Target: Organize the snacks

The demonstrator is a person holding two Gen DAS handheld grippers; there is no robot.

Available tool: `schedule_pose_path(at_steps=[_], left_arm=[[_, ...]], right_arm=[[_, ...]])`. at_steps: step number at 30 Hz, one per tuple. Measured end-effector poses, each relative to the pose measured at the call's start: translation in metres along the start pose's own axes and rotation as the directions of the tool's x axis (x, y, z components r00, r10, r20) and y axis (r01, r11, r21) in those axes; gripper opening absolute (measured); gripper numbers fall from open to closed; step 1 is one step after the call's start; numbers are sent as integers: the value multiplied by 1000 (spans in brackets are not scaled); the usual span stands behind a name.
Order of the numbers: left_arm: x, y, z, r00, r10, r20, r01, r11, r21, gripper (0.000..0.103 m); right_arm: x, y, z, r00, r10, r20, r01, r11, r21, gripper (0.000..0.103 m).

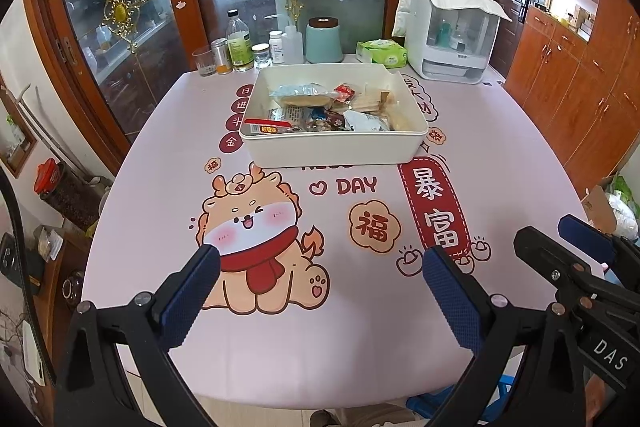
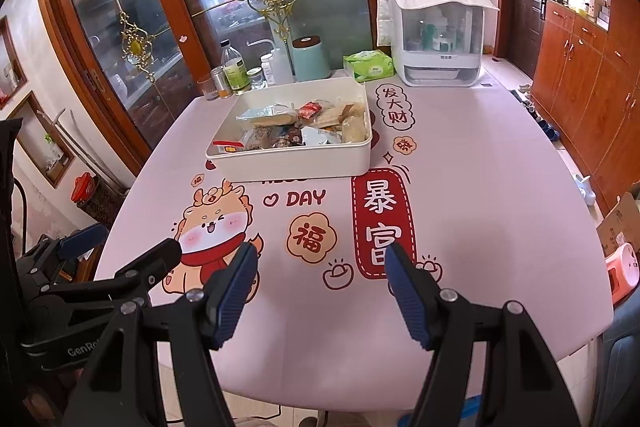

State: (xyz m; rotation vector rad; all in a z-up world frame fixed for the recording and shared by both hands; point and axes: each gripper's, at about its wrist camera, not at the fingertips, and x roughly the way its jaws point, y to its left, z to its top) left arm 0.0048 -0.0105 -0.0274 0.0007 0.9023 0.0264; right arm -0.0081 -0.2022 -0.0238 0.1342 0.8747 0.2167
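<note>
Two pairs of tongs hover side by side over the near edge of a pink printed worktop (image 1: pixel 360 339), both gaping and empty: the left tongs (image 1: pixel 320 291) and the right tongs (image 2: pixel 320 287) point down and forward toward a white bin (image 1: pixel 332 151) that stands well apart from them, past the cartoon dragon and the red banner on the cloth. The snacks (image 1: pixel 320 107) all appear to lie inside the bin in a loose jumble, a red-capped packet (image 1: pixel 266 126) leaning on its near left wall; none shows on the cloth around it. The sorting looks either finished or not yet begun; the pictures do not settle which. If a packet is to be drawn out, the clean way would be to come in over the near wall, take one wrapper by a free edge rather than dig into the heap, and steady the light bin with the other tongs. Bottles (image 1: pixel 239 43), a tissue pack (image 1: pixel 382 51) and a white appliance (image 1: pixel 452 35) crowd the far edge.
</note>
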Motion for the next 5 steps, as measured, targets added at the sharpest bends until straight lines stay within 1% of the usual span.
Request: schedule_pose_path(at_steps=[5], left_arm=[[1,1,0,1000,-9,-9,9,1000,0,101]], right_arm=[[1,-2,0,1000,-1,-5,1,1000,3,67]])
